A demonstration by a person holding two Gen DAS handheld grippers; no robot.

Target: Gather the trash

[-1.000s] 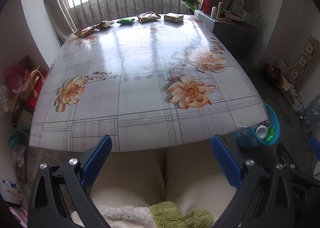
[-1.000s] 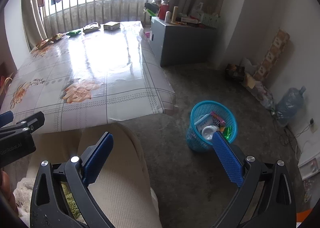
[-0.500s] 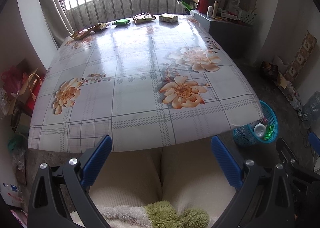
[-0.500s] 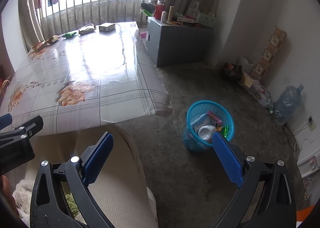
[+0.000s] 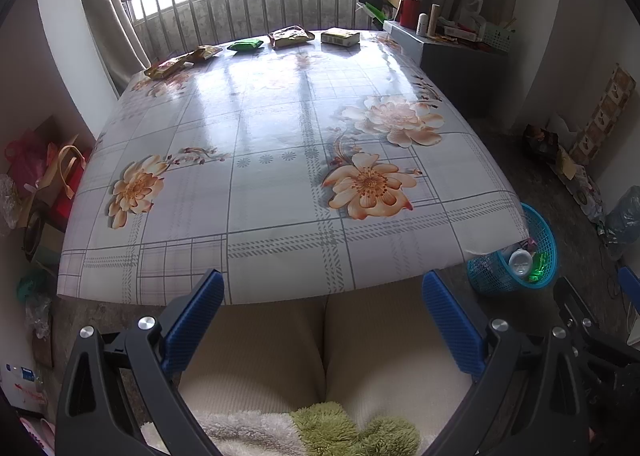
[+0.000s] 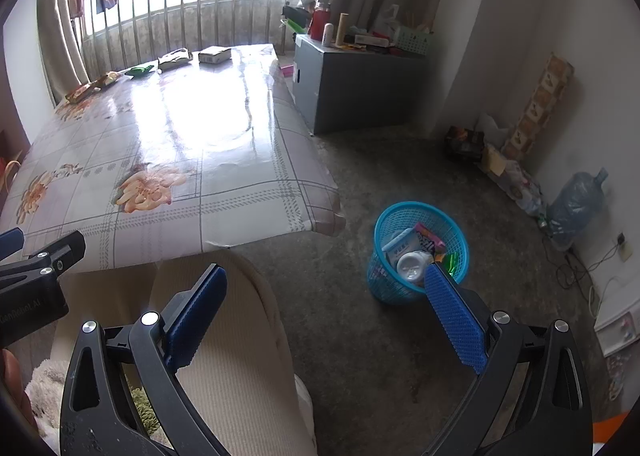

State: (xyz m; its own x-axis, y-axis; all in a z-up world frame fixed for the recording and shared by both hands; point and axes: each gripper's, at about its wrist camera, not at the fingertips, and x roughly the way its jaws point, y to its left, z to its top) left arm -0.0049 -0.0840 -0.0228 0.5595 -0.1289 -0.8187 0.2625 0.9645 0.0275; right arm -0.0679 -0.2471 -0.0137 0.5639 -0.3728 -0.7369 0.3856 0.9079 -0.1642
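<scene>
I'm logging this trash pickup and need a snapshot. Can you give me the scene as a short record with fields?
left gripper: open, empty, held over the person's lap
right gripper: open, empty
table: flowered cloth, near part bare
trash left: five packets along the far edge, among them a green packet and a box
basket: blue, on the floor right of the table, already holding trash
</scene>
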